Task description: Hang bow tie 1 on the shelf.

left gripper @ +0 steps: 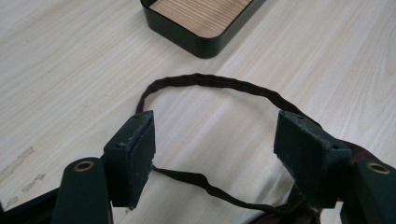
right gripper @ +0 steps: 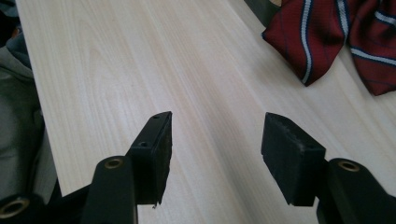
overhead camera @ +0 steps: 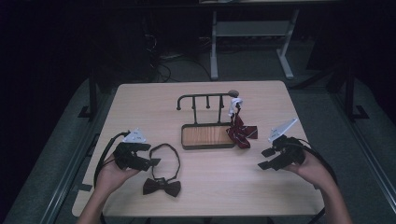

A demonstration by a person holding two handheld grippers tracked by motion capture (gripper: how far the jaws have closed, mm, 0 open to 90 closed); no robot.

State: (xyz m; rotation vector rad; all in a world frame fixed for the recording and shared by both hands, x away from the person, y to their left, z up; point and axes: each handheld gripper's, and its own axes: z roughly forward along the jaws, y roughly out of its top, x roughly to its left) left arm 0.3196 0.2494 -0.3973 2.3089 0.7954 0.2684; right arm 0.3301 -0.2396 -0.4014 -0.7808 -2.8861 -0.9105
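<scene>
A dark brown bow tie (overhead camera: 161,187) lies on the table near the front left, its thin strap (overhead camera: 167,155) looped out behind it. My left gripper (overhead camera: 152,155) hovers over that strap (left gripper: 210,80) and is open (left gripper: 217,135); the strap's loop lies on the table between the pads without touching them. A red striped tie (overhead camera: 241,131) hangs from the right end of a dark rack (overhead camera: 205,97) and spills onto the table. My right gripper (overhead camera: 265,158) is open (right gripper: 215,130) over bare wood, with the red tie (right gripper: 317,37) ahead of it.
The rack stands on a dark tray with a wooden floor (overhead camera: 208,146), whose corner (left gripper: 201,44) is just beyond the strap. The light wood table (overhead camera: 140,107) has open room at the back left and the front middle. A grey sleeve (right gripper: 18,116) hangs past the table edge.
</scene>
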